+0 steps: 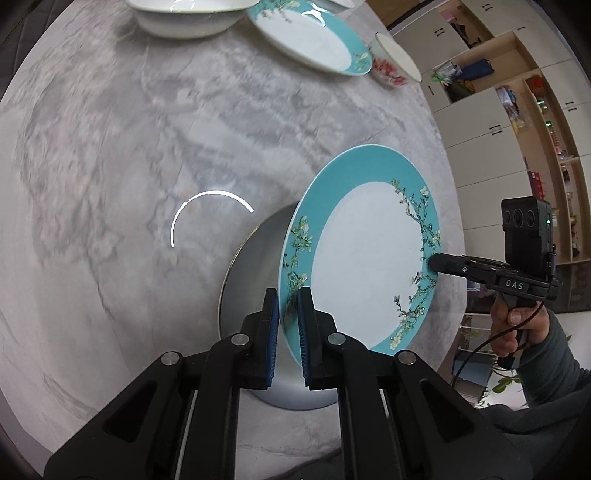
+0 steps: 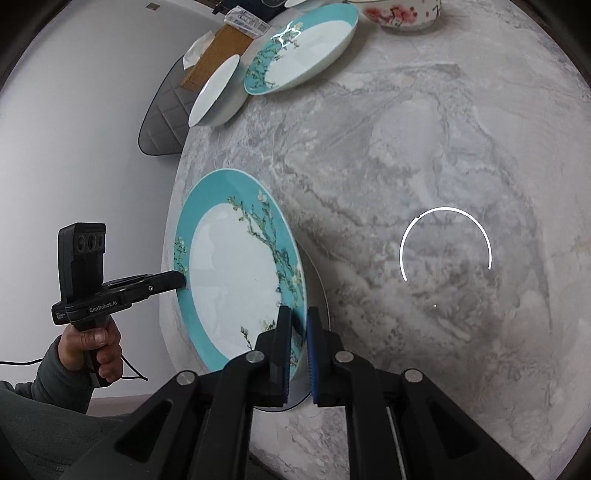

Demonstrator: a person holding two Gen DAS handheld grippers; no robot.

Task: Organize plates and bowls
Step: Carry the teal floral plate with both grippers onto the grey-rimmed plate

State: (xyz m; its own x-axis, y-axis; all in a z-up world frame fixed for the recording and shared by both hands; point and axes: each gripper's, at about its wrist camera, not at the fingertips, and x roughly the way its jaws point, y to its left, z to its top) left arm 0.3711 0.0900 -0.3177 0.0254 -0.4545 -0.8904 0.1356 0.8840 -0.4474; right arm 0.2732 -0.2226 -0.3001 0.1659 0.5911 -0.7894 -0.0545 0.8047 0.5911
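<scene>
I'm looking at one big grey marble table (image 1: 110, 147), and everything hangs off that. Two teal plates with blossom rims on show: one is up off the table near its close edge, the held plate (image 1: 369, 258), tilted, its shadow on the marble below. The second teal plate (image 1: 306, 40) lies flat at the far side of the table. Just beside that, one plain white bowl (image 1: 184, 22), also flat on the far side, and one small white bowl with red flowers (image 1: 391, 66) by the far edge, on the other side of the teal plate. So that's two plates, two bowls clearly counted; a sliver of another white dish peeks past the far plate, too little to tell what it is.

My left gripper (image 1: 291, 295) is clamped on the held plate's rim, blue pads either side. My right gripper (image 2: 297, 317) is pinched on the opposite rim, same plate. Two grippers, one plate between them. A hand (image 1: 513, 328) in a grey sleeve grips the right handle off the table's edge.
</scene>
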